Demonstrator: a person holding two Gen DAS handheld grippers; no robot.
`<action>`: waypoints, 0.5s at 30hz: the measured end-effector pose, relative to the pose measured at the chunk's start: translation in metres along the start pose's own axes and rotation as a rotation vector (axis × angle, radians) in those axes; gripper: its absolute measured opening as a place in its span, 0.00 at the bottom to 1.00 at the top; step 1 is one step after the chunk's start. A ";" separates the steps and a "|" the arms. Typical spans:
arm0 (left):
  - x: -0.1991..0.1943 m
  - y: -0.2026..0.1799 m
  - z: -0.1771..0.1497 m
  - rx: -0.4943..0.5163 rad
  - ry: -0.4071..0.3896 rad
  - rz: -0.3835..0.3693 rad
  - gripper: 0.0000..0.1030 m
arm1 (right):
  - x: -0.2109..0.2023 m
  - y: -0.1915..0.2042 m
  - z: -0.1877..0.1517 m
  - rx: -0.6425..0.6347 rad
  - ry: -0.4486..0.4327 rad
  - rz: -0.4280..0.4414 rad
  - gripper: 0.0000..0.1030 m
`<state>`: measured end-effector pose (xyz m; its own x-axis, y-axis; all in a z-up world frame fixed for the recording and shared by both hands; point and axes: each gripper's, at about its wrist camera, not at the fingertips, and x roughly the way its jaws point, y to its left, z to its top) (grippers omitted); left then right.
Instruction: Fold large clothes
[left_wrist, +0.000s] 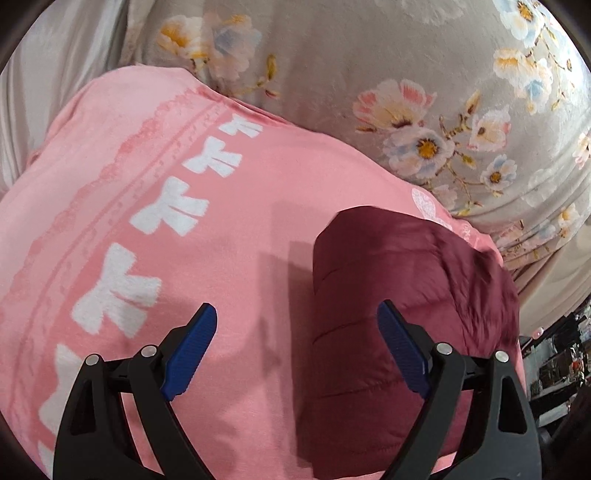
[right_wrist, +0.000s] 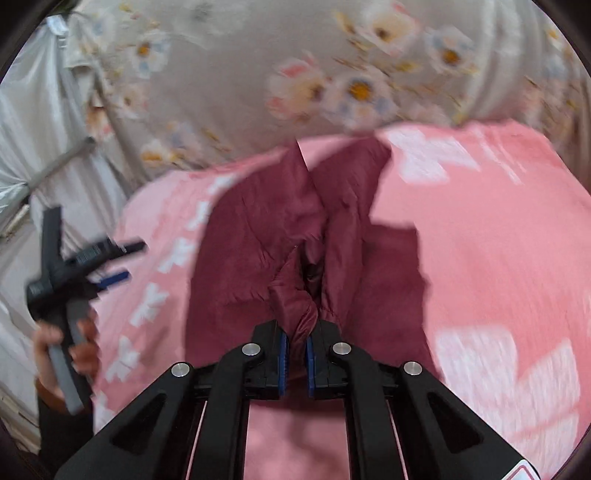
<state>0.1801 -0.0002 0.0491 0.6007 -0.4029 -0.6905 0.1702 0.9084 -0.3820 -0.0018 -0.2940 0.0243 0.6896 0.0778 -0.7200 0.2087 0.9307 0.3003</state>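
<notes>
Right gripper (right_wrist: 294, 350) pinches bunched, quilted maroon jacket (right_wrist: 258, 240).

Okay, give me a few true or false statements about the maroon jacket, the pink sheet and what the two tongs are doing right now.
1. The right tongs are shut on the maroon jacket. True.
2. The left tongs grip the jacket. False: they are open and hold nothing.
3. The jacket lies on a pink sheet with white bows. True.
4. The floral cover is green. False: it is grey-beige.
</notes>
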 end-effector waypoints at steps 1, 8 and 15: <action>0.007 -0.007 -0.003 0.007 0.018 -0.009 0.83 | 0.015 -0.012 -0.013 0.028 0.051 -0.040 0.08; 0.034 -0.056 -0.028 0.125 0.096 -0.028 0.83 | -0.003 -0.032 0.003 0.143 -0.019 -0.001 0.30; 0.039 -0.085 -0.016 0.176 0.079 -0.020 0.83 | 0.007 -0.026 0.104 0.178 -0.122 -0.021 0.66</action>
<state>0.1763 -0.0947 0.0449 0.5341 -0.4221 -0.7325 0.3196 0.9029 -0.2873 0.0699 -0.3547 0.0760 0.7607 0.0051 -0.6491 0.3356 0.8529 0.4000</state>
